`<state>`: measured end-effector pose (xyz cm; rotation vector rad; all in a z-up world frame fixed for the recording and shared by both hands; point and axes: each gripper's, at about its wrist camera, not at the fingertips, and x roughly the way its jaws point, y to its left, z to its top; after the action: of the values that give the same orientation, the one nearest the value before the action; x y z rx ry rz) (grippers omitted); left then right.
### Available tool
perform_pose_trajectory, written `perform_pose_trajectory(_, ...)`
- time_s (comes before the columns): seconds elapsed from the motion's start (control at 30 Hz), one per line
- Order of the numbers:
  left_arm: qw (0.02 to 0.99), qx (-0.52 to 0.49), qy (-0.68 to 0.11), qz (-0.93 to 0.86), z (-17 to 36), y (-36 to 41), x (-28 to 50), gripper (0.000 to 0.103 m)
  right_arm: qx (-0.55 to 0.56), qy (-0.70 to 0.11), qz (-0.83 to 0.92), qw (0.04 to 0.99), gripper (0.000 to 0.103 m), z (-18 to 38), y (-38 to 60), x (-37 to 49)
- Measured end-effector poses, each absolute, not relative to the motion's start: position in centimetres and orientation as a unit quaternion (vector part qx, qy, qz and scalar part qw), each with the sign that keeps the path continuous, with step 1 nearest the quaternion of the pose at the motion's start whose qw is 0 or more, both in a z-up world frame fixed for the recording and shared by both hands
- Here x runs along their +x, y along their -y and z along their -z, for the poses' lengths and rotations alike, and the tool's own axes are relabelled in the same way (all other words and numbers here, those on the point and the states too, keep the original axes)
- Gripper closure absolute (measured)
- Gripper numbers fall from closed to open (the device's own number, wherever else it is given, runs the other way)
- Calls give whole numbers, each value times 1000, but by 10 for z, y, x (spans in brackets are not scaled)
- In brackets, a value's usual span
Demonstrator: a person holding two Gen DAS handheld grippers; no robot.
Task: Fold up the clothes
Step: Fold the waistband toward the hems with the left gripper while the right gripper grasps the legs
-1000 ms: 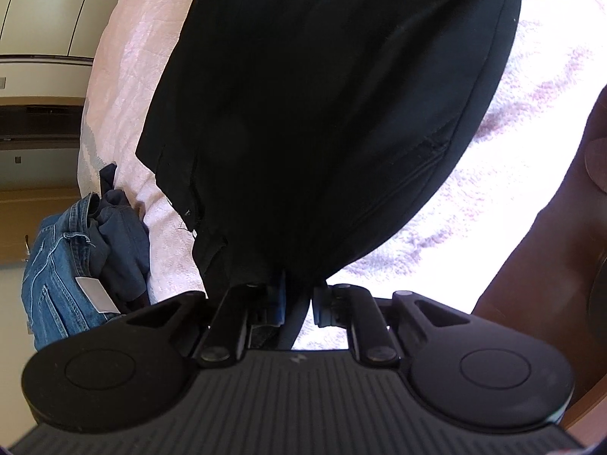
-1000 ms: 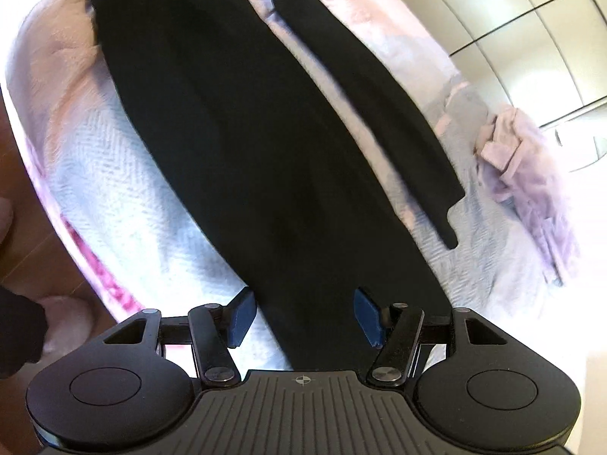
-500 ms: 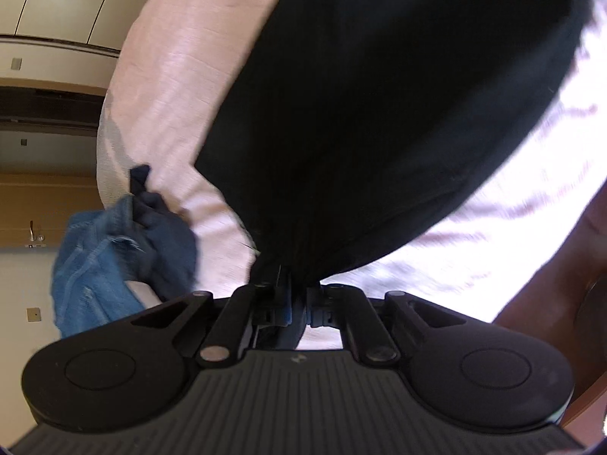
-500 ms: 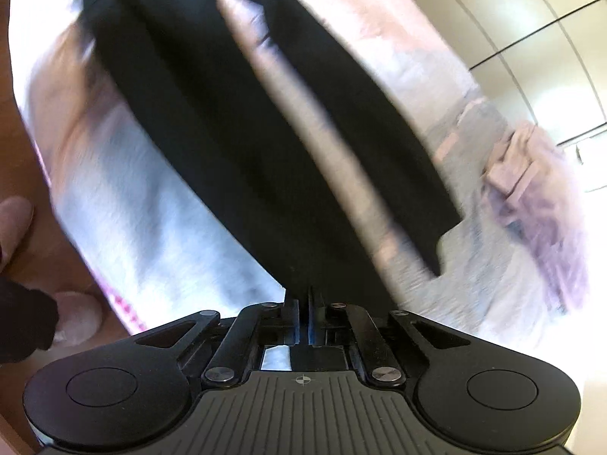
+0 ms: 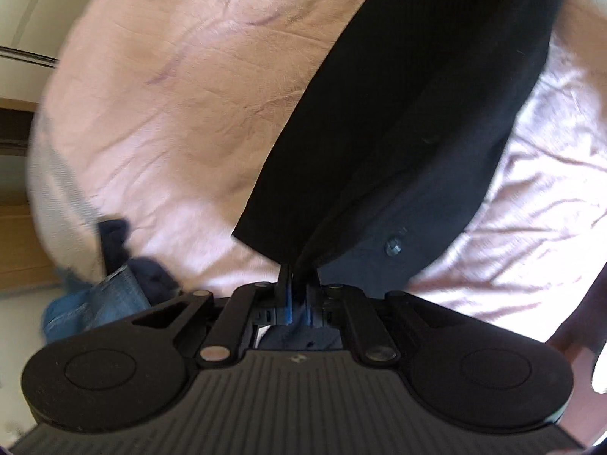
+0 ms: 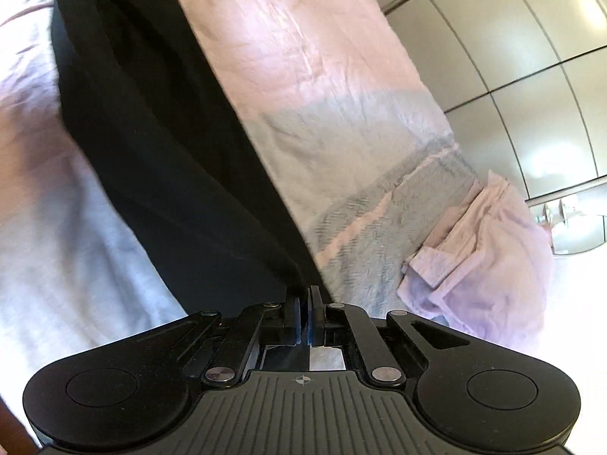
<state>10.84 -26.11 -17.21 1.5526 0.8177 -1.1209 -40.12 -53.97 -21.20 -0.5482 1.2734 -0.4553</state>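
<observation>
- My left gripper (image 5: 299,284) points forward over the bed, its jaws pinched tight on an edge of the black trousers (image 5: 409,121).
- From that pinch the dark cloth fans away toward 1 o'clock across the pink bedspread (image 5: 182,87); a small metal button (image 5: 392,245) shows just beyond the fingertips, at 2 o'clock.
- A heap of blue jeans (image 5: 87,303) lies at 9 o'clock, at the bed's edge.
- My right gripper (image 6: 304,303) also points forward, jaws clamped narrow on the black trousers (image 6: 159,144), which run off toward 11 o'clock.
- A crumpled lilac garment (image 6: 481,250) lies at 3 o'clock, apart from the trousers.
</observation>
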Motion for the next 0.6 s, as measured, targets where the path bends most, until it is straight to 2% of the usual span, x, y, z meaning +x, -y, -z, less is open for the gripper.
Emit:
perform_pose_trajectory(0.3,451,640,-373,498,255,328,183,97,-184,-639,220,714,102,277,618,-313)
perform_pose_trajectory(0.47,450,632,-398,490,274,346,201,97,-160,-651,218,709,102,299,645,-307)
perform_pose_trajectory(0.6,448,625,-418,483,290,360,215,97,-147,-652,216,712,102,295,658,-314)
